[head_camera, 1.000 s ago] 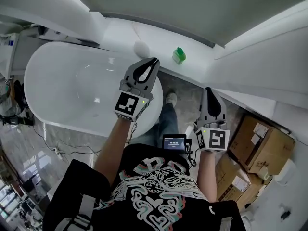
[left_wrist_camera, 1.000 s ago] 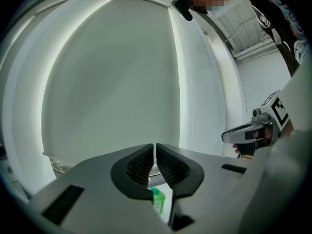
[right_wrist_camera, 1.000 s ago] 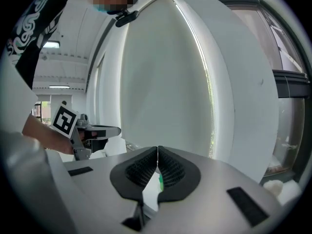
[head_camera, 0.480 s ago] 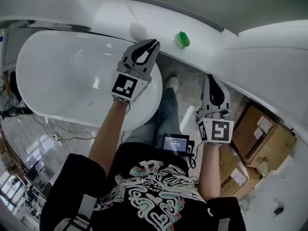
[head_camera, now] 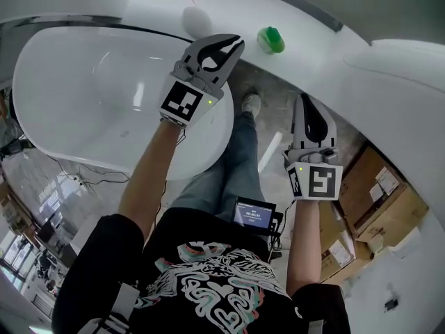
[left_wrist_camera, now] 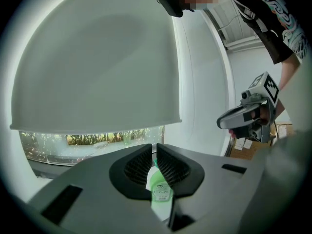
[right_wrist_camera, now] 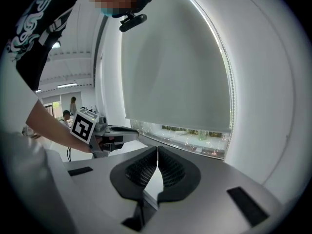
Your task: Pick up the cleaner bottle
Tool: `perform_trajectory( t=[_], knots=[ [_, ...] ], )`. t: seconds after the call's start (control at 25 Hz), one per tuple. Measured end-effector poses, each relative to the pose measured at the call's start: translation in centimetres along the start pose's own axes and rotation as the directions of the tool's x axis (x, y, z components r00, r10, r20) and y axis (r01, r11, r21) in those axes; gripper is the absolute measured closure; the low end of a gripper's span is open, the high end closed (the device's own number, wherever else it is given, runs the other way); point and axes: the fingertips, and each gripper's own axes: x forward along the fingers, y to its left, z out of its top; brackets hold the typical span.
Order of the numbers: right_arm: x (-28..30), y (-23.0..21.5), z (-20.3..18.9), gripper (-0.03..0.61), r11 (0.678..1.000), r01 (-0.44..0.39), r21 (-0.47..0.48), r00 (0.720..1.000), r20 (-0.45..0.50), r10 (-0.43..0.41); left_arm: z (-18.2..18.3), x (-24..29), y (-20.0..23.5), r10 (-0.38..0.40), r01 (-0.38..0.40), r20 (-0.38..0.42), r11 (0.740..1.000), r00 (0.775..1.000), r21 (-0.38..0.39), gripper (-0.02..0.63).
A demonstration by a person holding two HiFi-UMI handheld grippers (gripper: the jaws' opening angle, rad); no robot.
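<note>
On the smooth white ledge (head_camera: 327,54) beside the window, the cleaner bottle (head_camera: 270,40) stands near the front edge. It is a small bottle of translucent green plastic with a pale label and a green top. A white egg-shaped object (head_camera: 197,21) sits on the same ledge, further along toward the head of the bathtub (head_camera: 83,124), which is a glossy white oval with a rounded rim.

The left tongs (head_camera: 235,45) are grey moulded plastic with black ribbed pads. They hang over the end of the bathtub and point at the bottle without touching it. Their jaws are closed together on nothing. In the left gripper view the bottle shows only beyond them, through the slit under the pads.

The right tongs (head_camera: 304,101) are held lower and off to the side, over the grey mottled floor, well apart from the bottle. Their ribbed pads meet, and nothing is between them. Brown cardboard boxes (head_camera: 379,200) with paper labels lie under the ledge's far end.
</note>
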Motion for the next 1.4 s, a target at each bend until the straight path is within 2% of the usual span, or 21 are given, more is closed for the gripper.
perform_trajectory(
  t=[0.16, 0.24, 0.36, 0.48, 0.8, 0.96, 1.08, 1.28, 1.4],
  knots=[
    [1.4, -0.2, -2.0, 0.552, 1.0, -0.017, 0.009, 1.0, -0.017, 0.017, -3.7, 1.4, -0.1, -0.055, 0.057, -0.086, 0.998, 0.995, 0.018, 0.593],
    [2.0, -0.3, -3.0, 0.552, 1.0, -0.025, 0.009, 0.999, -0.024, 0.025, -5.0, 2.2, -0.1, -0.092, 0.092, -0.092, 0.996, 0.992, 0.002, 0.531],
    [3.0, -0.6, -4.4, 0.552, 0.999, -0.032, 0.012, 0.999, -0.036, 0.032, -6.7, 3.4, -0.3, -0.16, 0.161, -0.09, 0.987, 0.983, 0.004, 0.523],
    [3.6, -1.1, -5.8, 0.552, 0.999, -0.033, 0.014, 0.998, -0.049, 0.033, -8.4, 4.4, -0.7, -0.215, 0.22, -0.122, 0.975, 0.969, 0.034, 0.515],
    [5.0, -1.4, -8.9, 0.552, 0.998, -0.044, 0.035, 0.997, -0.068, 0.047, -12.4, 6.9, -0.5, -0.321, 0.332, -0.167, 0.942, 0.932, 0.044, 0.463],
    [5.5, -1.2, -10.3, 0.552, 0.998, -0.047, 0.049, 0.996, -0.074, 0.051, -13.9, 7.9, -0.8, -0.374, 0.393, -0.2, 0.917, 0.906, 0.068, 0.437],
    [5.9, -1.6, -11.0, 0.552, 0.997, -0.041, 0.061, 0.996, -0.074, 0.046, -14.8, 8.8, -1.1, -0.398, 0.423, -0.217, 0.902, 0.891, 0.083, 0.423],
    [6.4, -2.4, -11.7, 0.552, 0.997, -0.038, 0.063, 0.996, -0.076, 0.043, -15.8, 9.7, -0.8, -0.405, 0.428, -0.21, 0.9, 0.89, 0.079, 0.403],
    [6.6, -2.9, -12.2, 0.552, 0.998, -0.035, 0.06, 0.996, -0.082, 0.04, -16.7, 10.2, -1.0, -0.424, 0.455, -0.229, 0.884, 0.876, 0.106, 0.388]
  ],
)
